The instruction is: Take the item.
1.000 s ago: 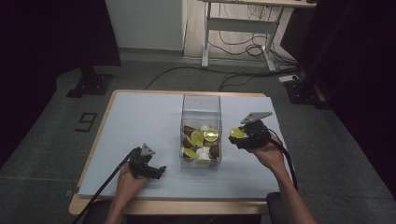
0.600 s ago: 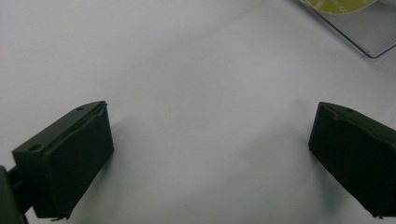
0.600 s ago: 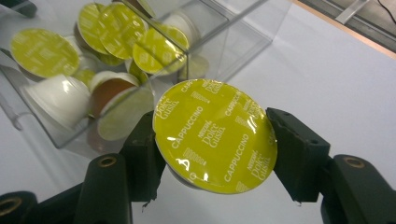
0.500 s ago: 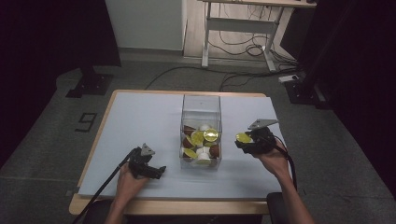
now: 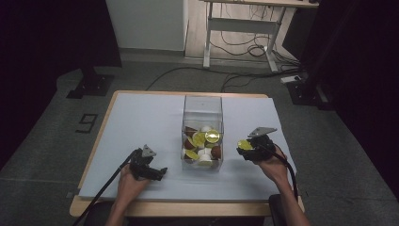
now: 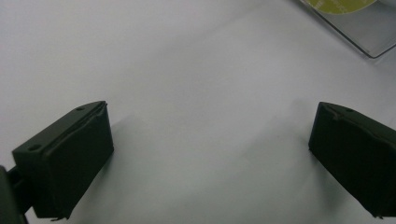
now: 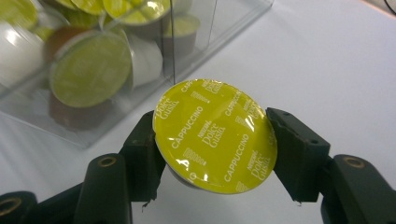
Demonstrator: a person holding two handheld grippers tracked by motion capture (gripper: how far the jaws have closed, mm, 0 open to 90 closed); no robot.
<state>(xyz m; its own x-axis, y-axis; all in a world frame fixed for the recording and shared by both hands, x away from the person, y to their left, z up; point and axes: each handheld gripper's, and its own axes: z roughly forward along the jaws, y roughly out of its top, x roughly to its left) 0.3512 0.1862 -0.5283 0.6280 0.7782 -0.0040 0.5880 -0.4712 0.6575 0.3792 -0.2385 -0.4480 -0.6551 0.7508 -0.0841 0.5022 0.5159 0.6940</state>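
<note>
A clear plastic box (image 5: 203,106) stands mid-table, holding several coffee capsules (image 5: 201,140) with yellow-green, brown and white tops. My right gripper (image 5: 246,147) is just right of the box, low over the table, shut on a capsule with a yellow-green foil lid (image 7: 215,135) printed "Cappuccino"; the lid faces up and toward the camera. The box corner (image 7: 173,46) lies close ahead of that capsule. My left gripper (image 5: 157,173) rests near the table's front left, open, its black fingers (image 6: 70,156) wide apart over bare white surface with nothing between them.
The white table top (image 5: 141,122) has free room on both sides of the box. A box corner (image 6: 369,44) shows at the far right in the left gripper view. Behind the table are floor cables (image 5: 235,77) and a desk frame (image 5: 240,28).
My right gripper, with the capsule in it, has drifted down and slightly right, toward the table beside the box. The left gripper has stayed put.
</note>
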